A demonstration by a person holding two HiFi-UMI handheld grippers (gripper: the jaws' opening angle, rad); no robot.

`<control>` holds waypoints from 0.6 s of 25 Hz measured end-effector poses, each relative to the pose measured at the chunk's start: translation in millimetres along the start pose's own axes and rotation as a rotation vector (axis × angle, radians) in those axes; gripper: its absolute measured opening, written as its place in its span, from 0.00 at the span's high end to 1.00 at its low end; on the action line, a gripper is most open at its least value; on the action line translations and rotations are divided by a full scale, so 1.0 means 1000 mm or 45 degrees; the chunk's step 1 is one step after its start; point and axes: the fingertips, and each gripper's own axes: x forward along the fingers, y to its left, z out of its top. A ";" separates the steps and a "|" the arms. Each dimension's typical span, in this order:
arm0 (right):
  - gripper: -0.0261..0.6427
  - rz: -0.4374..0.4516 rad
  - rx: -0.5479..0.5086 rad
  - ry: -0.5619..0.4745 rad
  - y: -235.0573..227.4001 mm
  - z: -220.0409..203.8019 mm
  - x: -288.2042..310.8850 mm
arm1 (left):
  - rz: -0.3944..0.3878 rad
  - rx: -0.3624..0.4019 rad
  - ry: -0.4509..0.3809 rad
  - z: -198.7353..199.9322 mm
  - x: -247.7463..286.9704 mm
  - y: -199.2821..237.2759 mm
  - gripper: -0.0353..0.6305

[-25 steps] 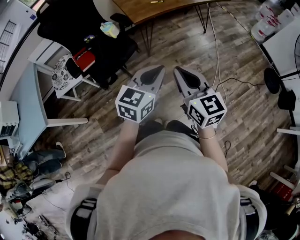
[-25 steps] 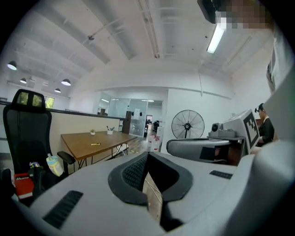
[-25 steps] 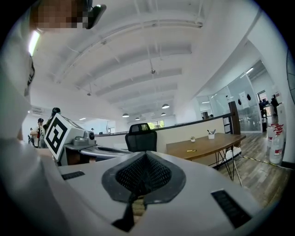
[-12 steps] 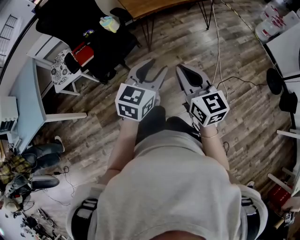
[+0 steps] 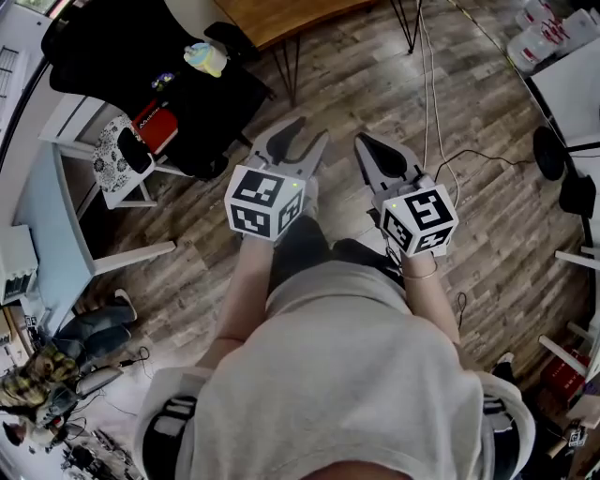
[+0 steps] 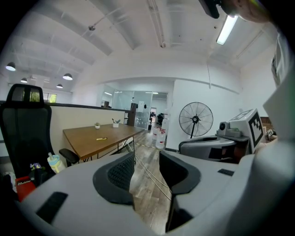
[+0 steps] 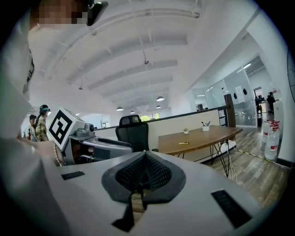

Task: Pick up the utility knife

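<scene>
The utility knife [image 6: 101,138] is a small yellow thing lying on the wooden table [image 6: 87,144], far ahead of both grippers. It also shows in the right gripper view as the knife [image 7: 184,143] on the table [image 7: 203,137]. In the head view only the table's edge [image 5: 281,19] shows, without the knife. My left gripper [image 5: 298,133] [image 6: 146,159] is open over the wood floor; its jaws are closing with nothing between them. Beside it, my right gripper [image 5: 362,141] [image 7: 144,157] is shut and holds nothing.
A black office chair [image 5: 141,56] [image 7: 133,131] with a red item and a bottle [image 5: 206,58] stands left of the table. A white stool [image 5: 122,155] is nearby. Cables [image 5: 436,112] run across the floor. A standing fan [image 6: 196,119] is at the right. People [image 7: 39,124] stand behind.
The left gripper's jaws went from shut to wide apart. Both grippers stay side by side at waist height while the floor and furniture beneath shift a little in the head view.
</scene>
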 end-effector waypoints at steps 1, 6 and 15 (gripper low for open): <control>0.95 -0.013 0.000 0.002 -0.007 0.002 0.009 | -0.005 -0.001 0.000 0.003 0.008 0.010 0.69; 0.95 -0.069 -0.019 0.028 -0.034 0.011 0.059 | -0.048 -0.023 -0.015 0.026 0.046 0.059 0.69; 0.95 -0.180 -0.035 -0.008 -0.072 0.044 0.139 | -0.112 0.065 -0.020 0.069 0.089 0.135 0.69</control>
